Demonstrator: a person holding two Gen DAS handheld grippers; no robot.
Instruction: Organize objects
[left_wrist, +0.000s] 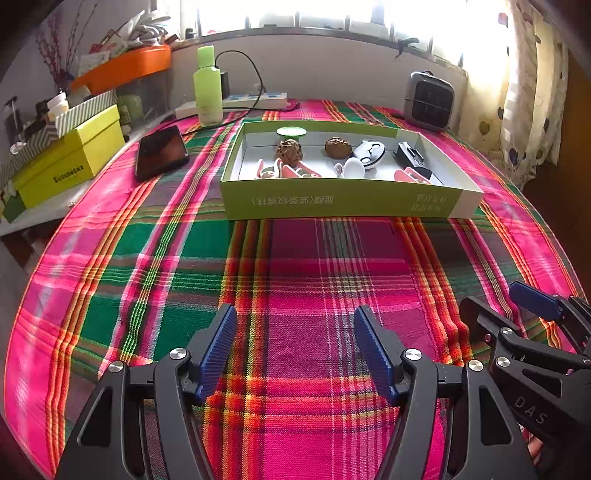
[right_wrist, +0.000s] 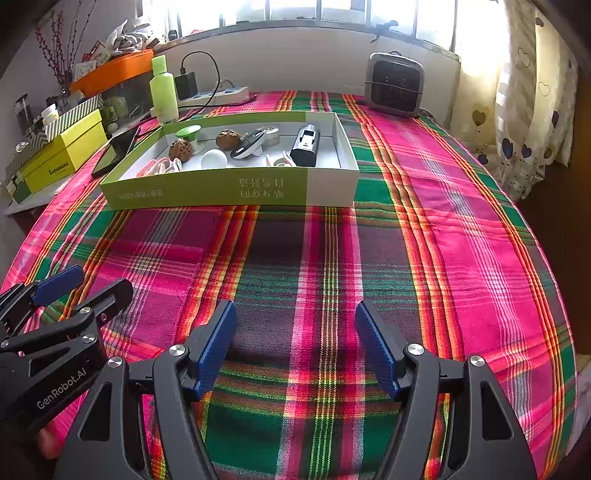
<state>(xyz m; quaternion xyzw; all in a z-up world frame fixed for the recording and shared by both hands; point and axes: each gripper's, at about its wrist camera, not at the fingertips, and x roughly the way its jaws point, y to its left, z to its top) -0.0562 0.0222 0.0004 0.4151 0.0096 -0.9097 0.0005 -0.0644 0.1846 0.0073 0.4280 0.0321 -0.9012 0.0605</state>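
Observation:
A shallow green and white box (left_wrist: 343, 201) (right_wrist: 207, 190) lies on the plaid cloth ahead of both grippers. Inside it are two brown walnuts (left_wrist: 289, 148) (right_wrist: 228, 139), a white egg-shaped piece (left_wrist: 354, 168) (right_wrist: 214, 159), a round panda-faced gadget (left_wrist: 369, 152) (right_wrist: 251, 144), a black and silver device (left_wrist: 412, 155) (right_wrist: 306, 147), a green-topped stand (left_wrist: 291, 132) (right_wrist: 188, 132) and several red and white pieces (left_wrist: 295, 171). My left gripper (left_wrist: 295, 350) hovers open over bare cloth, well short of the box. My right gripper (right_wrist: 295, 347) is open too, beside it, nothing between its fingers.
A black phone (left_wrist: 161, 152) lies left of the box. Behind stand a green bottle (left_wrist: 207, 86), a power strip (left_wrist: 255, 100) with a cable and a small heater (left_wrist: 430, 101). Yellow-green boxes (left_wrist: 70, 162) and clutter fill the left shelf. A curtain (right_wrist: 517, 110) hangs right.

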